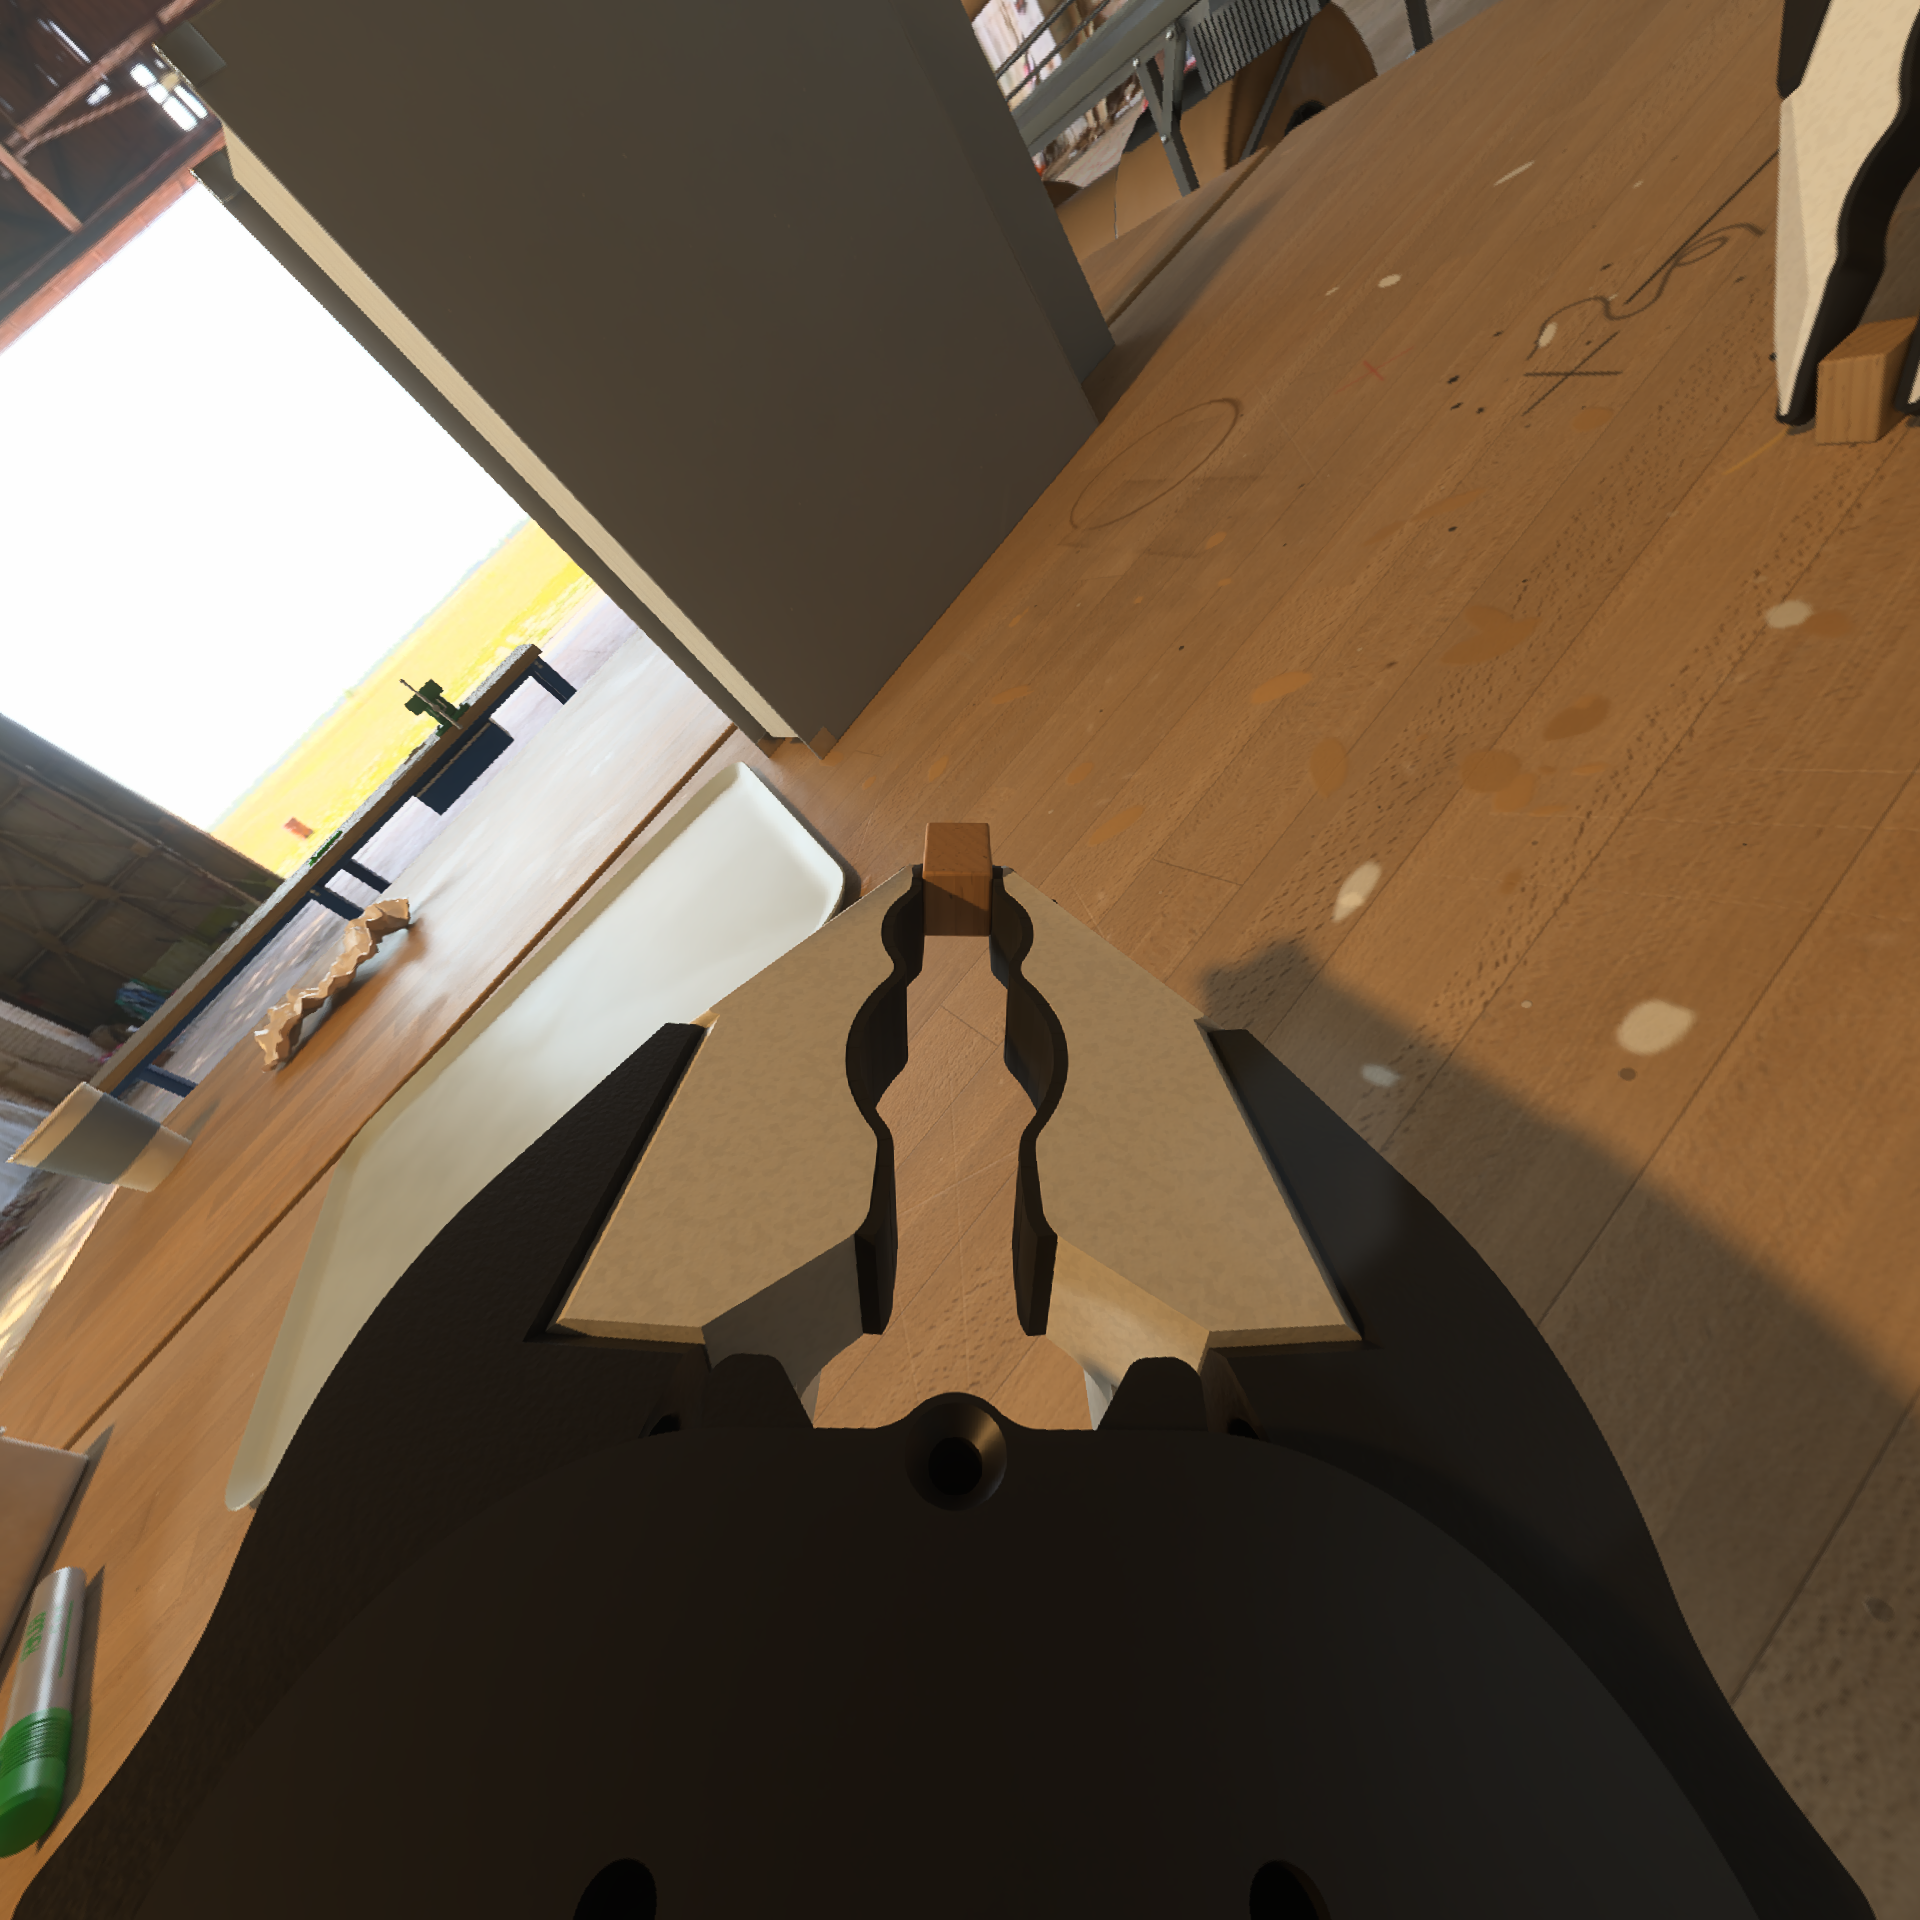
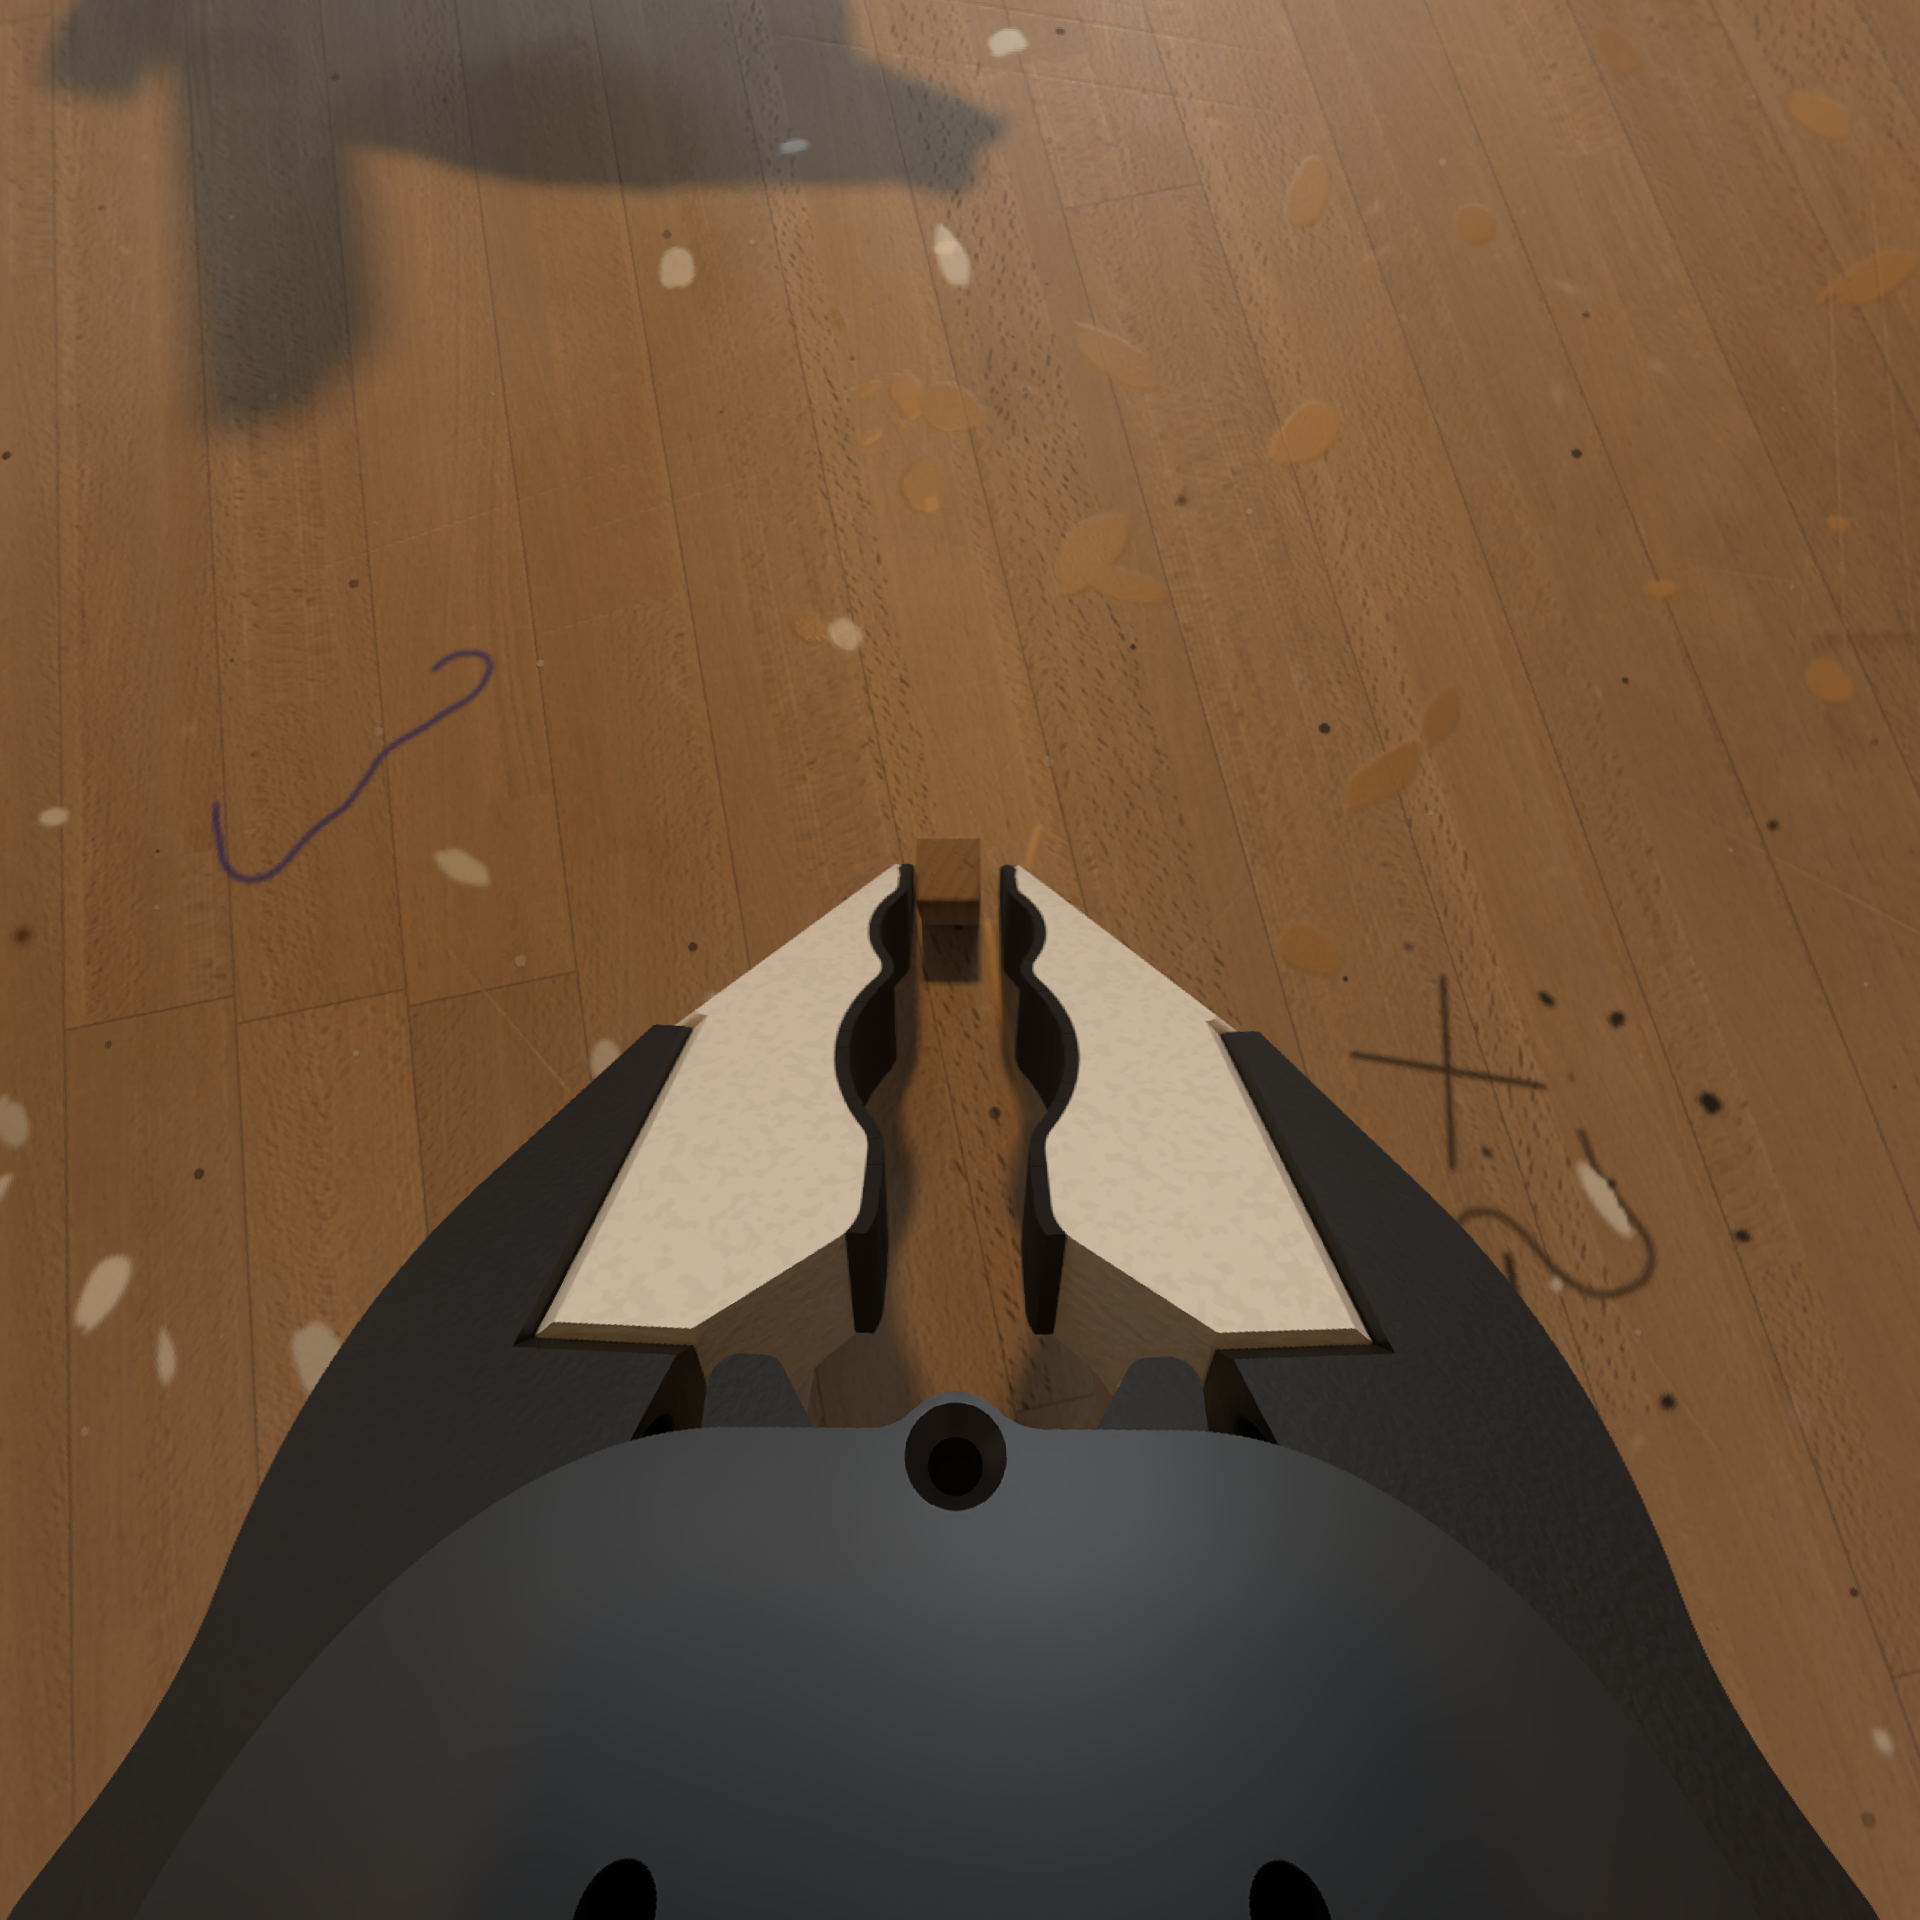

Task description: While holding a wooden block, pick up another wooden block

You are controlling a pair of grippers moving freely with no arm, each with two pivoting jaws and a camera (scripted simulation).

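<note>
- Left tool [image 1: 957, 883] grips a wooden block [image 1: 956, 881] between its tips.
- Right tool [image 2: 957, 894] straddles a second block [image 2: 948, 881] on the desk [image 2: 1351, 520], gap showing on the block's right.

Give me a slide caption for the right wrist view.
Right gripper straddles a wooden block on the table.

left tool pinches a block above the worktop

the left tool [image 1: 958, 883] has its fingertips closed on a small wooden block [image 1: 956, 881]. beneath lies the stained wooden worktop [image 1: 1455, 790]. to the left rests a cream tray [image 1: 582, 1039], and beyond it a wavy wooden piece [image 1: 335, 982]. a grey box [image 1: 644, 312] stands behind. at far right the other tool [image 1: 1860, 405] straddles a second wooden block [image 1: 1862, 395]. a green-capped tube [image 1: 36, 1714] lies at the lower left.
</note>
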